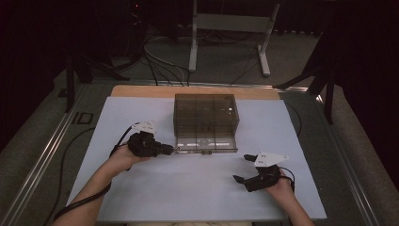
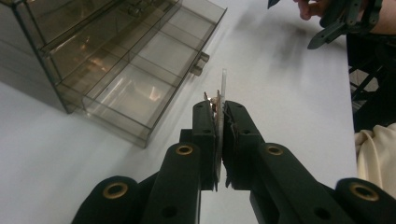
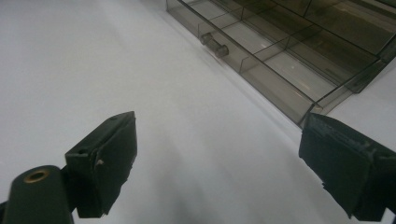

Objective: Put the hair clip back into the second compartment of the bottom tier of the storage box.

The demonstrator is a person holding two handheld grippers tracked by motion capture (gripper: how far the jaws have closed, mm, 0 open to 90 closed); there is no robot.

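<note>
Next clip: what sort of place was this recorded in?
Probably a lab or recording workspace, dimly lit. A white-topped table framed by metal rails holds a smoked transparent plastic drawer box, cables trail over the grey carpeted floor, and a grey metal stand is behind.

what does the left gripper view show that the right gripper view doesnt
Left gripper view: the left gripper shut on a thin flat piece held edge-on, plus the other hand with its gripper farther off. Right gripper view: the right gripper open, jaws wide apart with nothing between them. Both share the smoky clear box with its bottom drawer pulled out, the drawer's knob, and the white tabletop.
</note>
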